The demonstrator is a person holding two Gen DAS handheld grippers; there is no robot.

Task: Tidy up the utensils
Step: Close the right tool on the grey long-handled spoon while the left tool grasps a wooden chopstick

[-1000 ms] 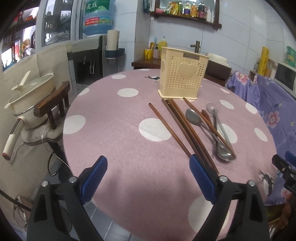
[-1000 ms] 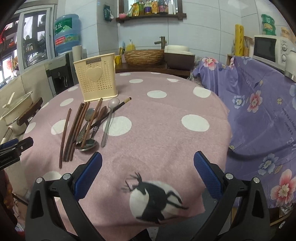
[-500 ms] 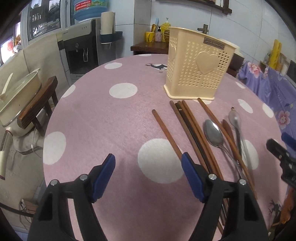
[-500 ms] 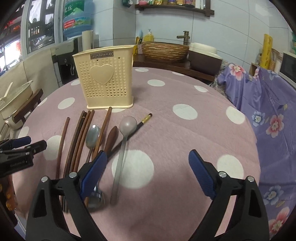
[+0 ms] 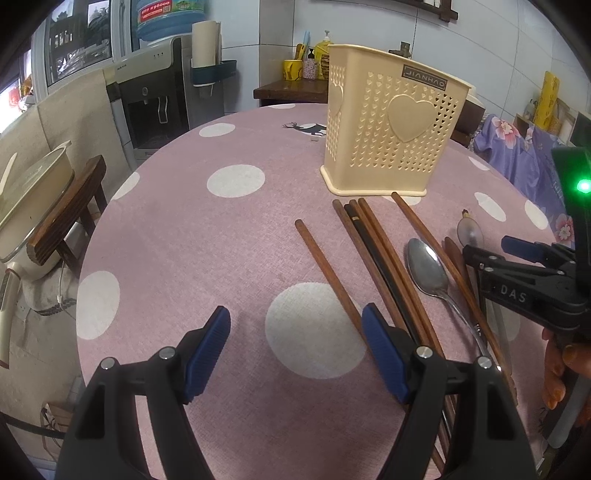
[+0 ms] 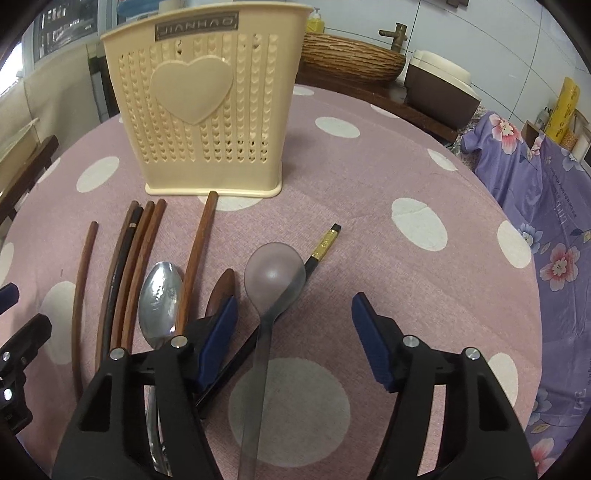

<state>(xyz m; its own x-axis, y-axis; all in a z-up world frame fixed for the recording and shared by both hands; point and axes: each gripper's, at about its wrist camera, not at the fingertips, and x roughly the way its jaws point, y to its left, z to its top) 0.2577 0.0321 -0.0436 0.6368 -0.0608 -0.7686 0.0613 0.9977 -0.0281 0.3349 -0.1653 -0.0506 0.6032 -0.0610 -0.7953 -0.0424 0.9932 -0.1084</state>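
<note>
Readable lettering in the two wrist views

The cream perforated plastic utensil holder (image 5: pixel 391 125) carries a small dark plate near its rim reading "JIANHAO", seen reversed in the right wrist view (image 6: pixel 201 99). The black right gripper (image 5: pixel 517 254) bears white letters "DAS" on its arm. The blue water bottle (image 5: pixel 170 14) at far left has a red label showing "96000"; its other characters are too small to read.

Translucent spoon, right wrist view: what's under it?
The translucent spoon lies across a black chopstick, dimly visible through the bowl, on the tablecloth. Its handle end runs out of frame below the claw.
</note>
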